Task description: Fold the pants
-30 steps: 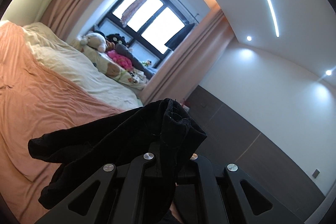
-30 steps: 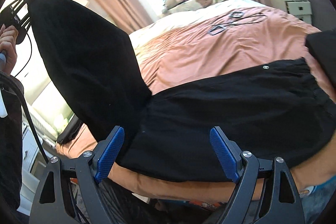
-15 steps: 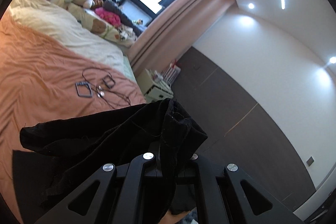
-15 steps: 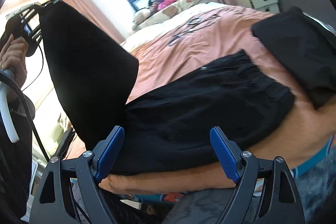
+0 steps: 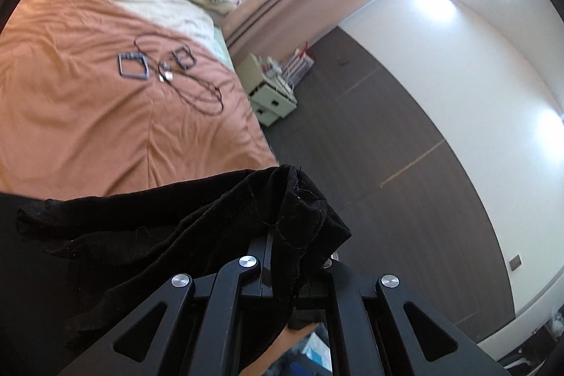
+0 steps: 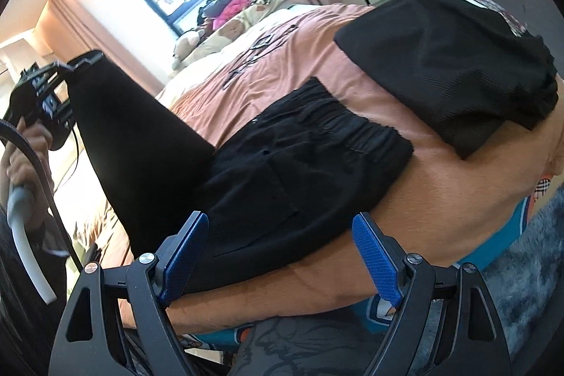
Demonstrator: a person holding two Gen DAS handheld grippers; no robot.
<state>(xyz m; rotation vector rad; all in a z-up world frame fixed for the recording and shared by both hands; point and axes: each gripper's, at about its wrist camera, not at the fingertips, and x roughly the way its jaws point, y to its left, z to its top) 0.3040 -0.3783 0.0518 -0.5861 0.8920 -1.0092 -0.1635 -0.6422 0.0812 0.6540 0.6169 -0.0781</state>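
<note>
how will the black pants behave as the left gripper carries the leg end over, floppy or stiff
Probably floppy: the black pants hang in a limp sheet from the left gripper and bunch around its tips. They look fairly light, since one shut pinch holds the leg up. The fabric looks matte, so likely not slippery on the bedspread.

Left claw (image 5: 282, 256) clamped, right claw (image 6: 280, 256) agape

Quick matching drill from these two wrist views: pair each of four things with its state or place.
1. left gripper
2. right gripper
3. black pants
4. cables

A. open, nothing clamped
B. lying loose further up the bed
C. shut on a lifted pant leg
D. waistband flat on the orange bedspread

Pairs: 1-C, 2-A, 3-D, 4-B
</note>
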